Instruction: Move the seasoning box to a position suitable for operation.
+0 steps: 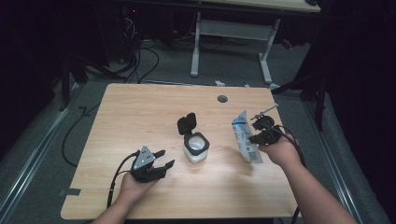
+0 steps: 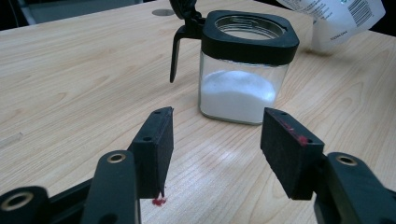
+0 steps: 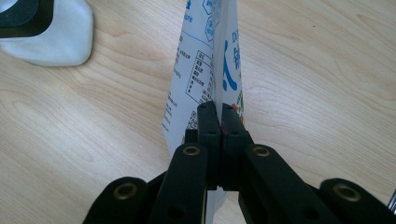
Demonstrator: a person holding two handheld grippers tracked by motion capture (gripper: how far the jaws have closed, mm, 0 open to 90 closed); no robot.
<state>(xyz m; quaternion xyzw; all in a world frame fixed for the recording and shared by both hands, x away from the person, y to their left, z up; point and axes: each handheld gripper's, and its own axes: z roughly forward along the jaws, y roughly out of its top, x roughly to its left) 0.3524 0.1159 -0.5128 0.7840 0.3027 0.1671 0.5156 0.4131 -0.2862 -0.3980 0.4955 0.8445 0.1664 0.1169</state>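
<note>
Right claw (image 3: 219,116) pinching pouch (image 3: 205,65) | left claw (image 2: 215,135) agape before jar (image 2: 243,70), powder visible

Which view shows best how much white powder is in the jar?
The left gripper view: the jar stands side-on, its clear wall showing the powder heaped low. The high view looks down into its mouth; the right gripper view catches one blurred corner.

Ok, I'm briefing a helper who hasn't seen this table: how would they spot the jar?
On the wooden table, look near the middle, between the two grippers. The jar is square clear glass with a black collar, its black lid flipped open, and holds white powder, unlike the flat printed pouch to its right.
</note>
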